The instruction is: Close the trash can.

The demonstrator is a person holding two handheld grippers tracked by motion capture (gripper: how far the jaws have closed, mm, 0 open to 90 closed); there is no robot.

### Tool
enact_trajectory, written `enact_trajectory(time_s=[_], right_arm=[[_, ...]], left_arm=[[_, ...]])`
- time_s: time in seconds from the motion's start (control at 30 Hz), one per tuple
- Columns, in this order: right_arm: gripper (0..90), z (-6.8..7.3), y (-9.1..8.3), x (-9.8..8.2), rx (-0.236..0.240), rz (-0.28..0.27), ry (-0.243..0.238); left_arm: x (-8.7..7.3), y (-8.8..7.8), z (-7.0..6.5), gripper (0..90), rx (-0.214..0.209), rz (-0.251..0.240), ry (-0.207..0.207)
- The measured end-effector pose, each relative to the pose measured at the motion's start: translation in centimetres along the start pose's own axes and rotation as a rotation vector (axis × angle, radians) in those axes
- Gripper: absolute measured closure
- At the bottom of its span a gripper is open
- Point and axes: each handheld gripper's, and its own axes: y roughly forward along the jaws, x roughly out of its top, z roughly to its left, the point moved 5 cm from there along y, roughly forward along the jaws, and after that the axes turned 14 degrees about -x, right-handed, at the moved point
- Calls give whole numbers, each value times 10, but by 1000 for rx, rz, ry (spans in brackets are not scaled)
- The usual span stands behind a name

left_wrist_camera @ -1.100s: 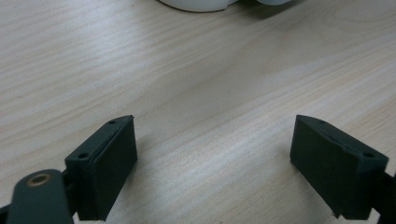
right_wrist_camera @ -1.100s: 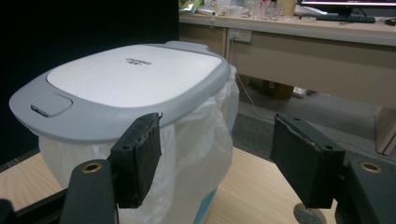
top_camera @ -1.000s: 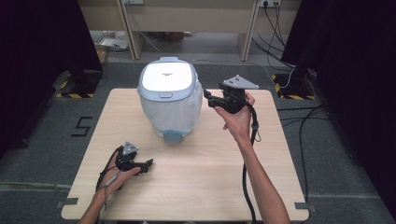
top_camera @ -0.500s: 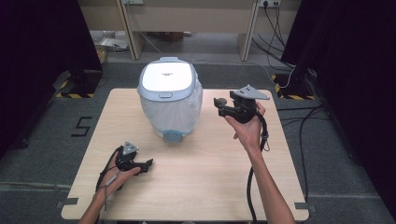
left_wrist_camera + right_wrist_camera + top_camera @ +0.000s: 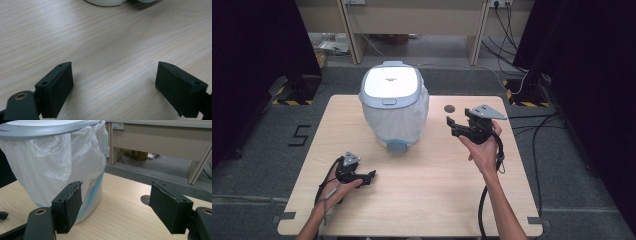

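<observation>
Two tongs are over a pale wooden worktop [image 5: 422,200] that carries one lidded bin [image 5: 394,107]. The bin stands toward the far side, a little left of the middle, with a white lid [image 5: 390,80] closed on a grey-blue rim and a thin white plastic liner [image 5: 62,162] hanging out from under that rim and draping its sides. A small grey-blue pedal or latch [image 5: 395,146] sticks out at its near foot.

The right tongs [image 5: 451,126] are held in the person's right hand [image 5: 484,150] above the worktop, right of the bin and apart from it, pointing left toward its side. Their jaws have just been opening and now stand spread wide with nothing between them. In the right gripper view the bin's draped side sits behind and just beyond the left jaw, and a round cable hole [image 5: 146,199] in the worktop lies between the two jaws farther off. The grey three-cornered plate rides on top, and a black cable [image 5: 484,200] trails back along the forearm.

The left tongs [image 5: 371,176] rest low at the near left of the worktop in the left hand [image 5: 339,182], well apart from the bin, pointing right. The left gripper view shows their jaws spread over bare wood grain, gripping nothing, with the bin's base just at the top edge.
</observation>
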Motion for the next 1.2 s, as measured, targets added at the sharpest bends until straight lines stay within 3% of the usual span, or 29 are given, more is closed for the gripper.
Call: enact_trajectory(time_s=[0.27,0.47,0.77,1.2], right_arm=[[230,-1,-6,-21,-4,12,5],[219,6,-8,-41,-17,23,-30],[219,16,-7,-80,22,67,-19],[215,21,-2,-141,34,235,-49]], left_arm=[[0,0,0,136,0,-1,-3],[0,0,0,136,0,0,-2],[0,0,0,136,0,0,-2],[0,0,0,136,0,-1,-3]])
